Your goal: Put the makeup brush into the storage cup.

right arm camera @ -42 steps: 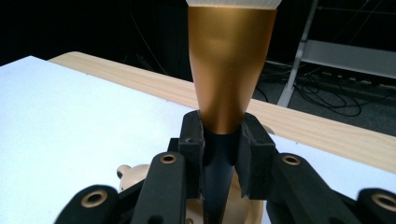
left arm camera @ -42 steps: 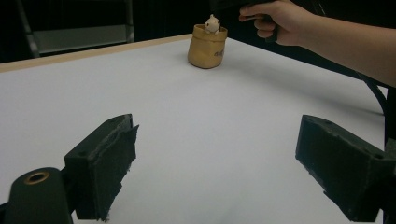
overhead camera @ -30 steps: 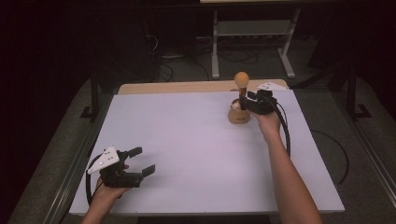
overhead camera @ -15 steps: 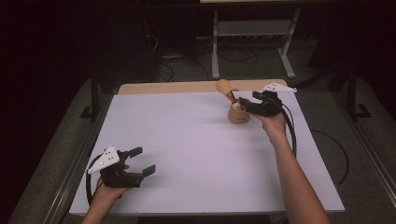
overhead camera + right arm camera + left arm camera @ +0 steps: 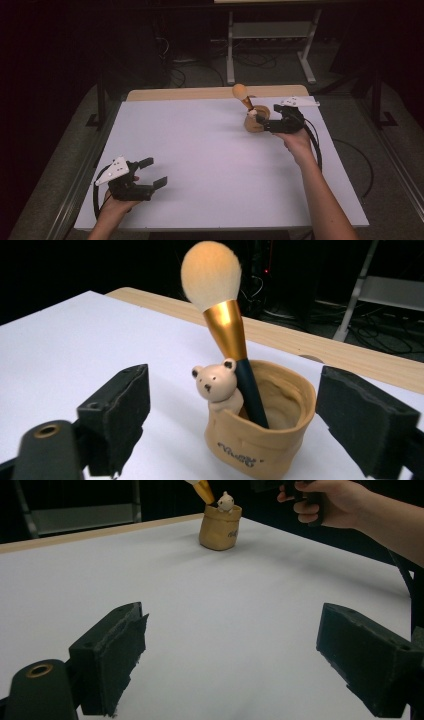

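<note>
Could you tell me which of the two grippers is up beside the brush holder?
The right gripper, open at the holder with its brush; the left gripper waits open at the table's near edge.

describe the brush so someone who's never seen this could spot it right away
Go to the far right part of the white table, where a small tan cup stands just ahead of the right gripper. The brush leans in it, beside a little bear figure: fluffy pale head, gold collar, dark handle.
</note>
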Demonstrator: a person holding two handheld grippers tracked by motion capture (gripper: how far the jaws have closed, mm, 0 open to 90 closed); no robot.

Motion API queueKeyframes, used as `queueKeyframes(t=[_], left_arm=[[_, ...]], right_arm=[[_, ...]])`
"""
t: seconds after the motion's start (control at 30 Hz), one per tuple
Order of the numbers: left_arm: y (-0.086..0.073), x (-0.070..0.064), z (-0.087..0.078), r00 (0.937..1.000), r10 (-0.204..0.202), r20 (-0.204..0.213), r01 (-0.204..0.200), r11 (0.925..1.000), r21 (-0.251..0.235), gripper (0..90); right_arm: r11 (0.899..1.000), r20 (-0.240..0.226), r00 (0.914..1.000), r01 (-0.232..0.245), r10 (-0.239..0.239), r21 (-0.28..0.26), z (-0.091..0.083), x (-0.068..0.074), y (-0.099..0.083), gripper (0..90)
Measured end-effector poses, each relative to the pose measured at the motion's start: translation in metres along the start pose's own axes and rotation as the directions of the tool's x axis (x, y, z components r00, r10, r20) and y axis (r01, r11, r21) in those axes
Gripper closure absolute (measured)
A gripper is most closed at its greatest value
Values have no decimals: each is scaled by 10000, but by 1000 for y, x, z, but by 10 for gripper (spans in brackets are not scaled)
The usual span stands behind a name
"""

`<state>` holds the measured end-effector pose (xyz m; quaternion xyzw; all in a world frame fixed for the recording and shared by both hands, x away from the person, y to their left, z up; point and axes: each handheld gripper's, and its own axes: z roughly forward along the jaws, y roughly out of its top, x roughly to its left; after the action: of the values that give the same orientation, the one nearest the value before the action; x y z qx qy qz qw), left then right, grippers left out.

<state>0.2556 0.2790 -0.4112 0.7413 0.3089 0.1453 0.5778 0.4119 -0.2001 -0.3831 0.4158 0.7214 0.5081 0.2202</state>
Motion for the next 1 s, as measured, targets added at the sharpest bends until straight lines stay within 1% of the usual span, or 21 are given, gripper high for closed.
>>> queueKeyframes(t=[0.13,0.23,0.3,0.33,0.37,0.43,0.5,0.57,0.63,0.8,0.87,0.9,1.0], left_arm=[[0,0,1,10000,0,45,0,10000,16,117],[0,-1,1,10000,3,70,-3,10000,5,117],[0,-1,1,10000,10,70,-10,10000,-21,117],[0,-1,1,10000,-17,66,17,10000,-66,117],[1,0,1,9999,122,76,-122,9999,-60,117],[1,0,1,10000,81,57,-81,10000,-49,117],[1,-1,1,10000,31,53,-31,10000,-54,117],[1,-1,1,10000,-9,51,9,10000,-51,117],[1,0,0,10000,56,50,-56,10000,10,117],[1,0,0,9999,130,48,-131,9999,25,117],[1,-1,0,9999,117,50,-117,9999,22,117],[1,-1,0,9999,113,60,-113,9999,2,117],[1,-1,0,9999,116,80,-115,9999,-8,117]], right_arm=[[9998,-133,9998,165,-166,-101,-6,6,-2,118],[9996,-178,9995,254,-256,-118,-10,9,-3,110],[9992,-265,9989,395,-397,-77,-14,12,-5,92],[9994,-310,9989,345,-348,-95,-16,13,-7,89],[9994,-347,9989,317,-320,-105,-18,13,-8,84],[9993,-408,9986,335,-341,-148,-21,15,-9,77],[9991,-438,9983,375,-384,-211,-25,17,-11,67],[9990,-504,9978,418,-425,-149,-29,20,-11,52],[9981,-603,9966,538,-555,-297,-34,24,-13,52],[9974,-781,9947,645,-668,-313,-43,34,-18,48],[9970,-833,9946,574,-616,-523,-47,36,-21,51],[9966,-807,9946,609,-653,-563,-49,37,-22,51],[9968,-874,9945,523,-575,-605,-56,39,-25,50]])
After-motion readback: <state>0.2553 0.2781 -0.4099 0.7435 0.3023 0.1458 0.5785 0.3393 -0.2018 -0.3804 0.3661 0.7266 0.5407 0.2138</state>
